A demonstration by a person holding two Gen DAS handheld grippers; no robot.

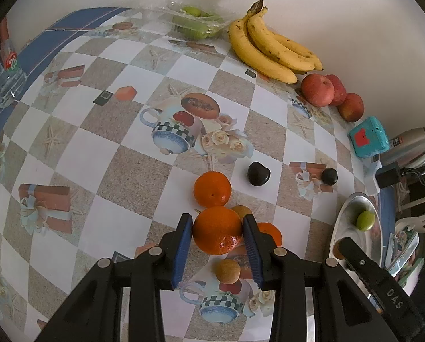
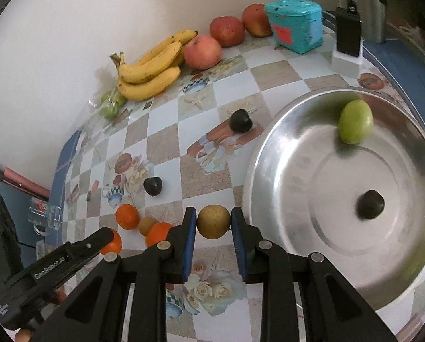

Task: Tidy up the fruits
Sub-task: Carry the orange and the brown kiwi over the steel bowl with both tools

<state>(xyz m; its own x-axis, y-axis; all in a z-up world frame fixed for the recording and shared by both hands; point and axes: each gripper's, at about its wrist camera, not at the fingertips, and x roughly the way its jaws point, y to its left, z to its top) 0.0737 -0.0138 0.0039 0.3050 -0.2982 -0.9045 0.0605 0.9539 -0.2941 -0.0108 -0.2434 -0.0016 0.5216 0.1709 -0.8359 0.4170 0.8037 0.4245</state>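
From the left wrist, the left gripper (image 1: 217, 236) clamps an orange (image 1: 217, 230) above the table (image 1: 121, 156); so round a fruit could squirt out and scatter those below. From the right wrist, the right gripper (image 2: 214, 222) pinches a small brown fruit (image 2: 214, 221) beside the metal bowl (image 2: 272, 154); dropped short, it would likely roll off across the cloth.

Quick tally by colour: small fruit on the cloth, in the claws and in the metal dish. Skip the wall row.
Orange fruit: 3, one in the left claw
Brown fruit: 3, one in the right claw
Black fruit: 3, one in the metal dish
Green fruit: 1, in the dish
Total: 10
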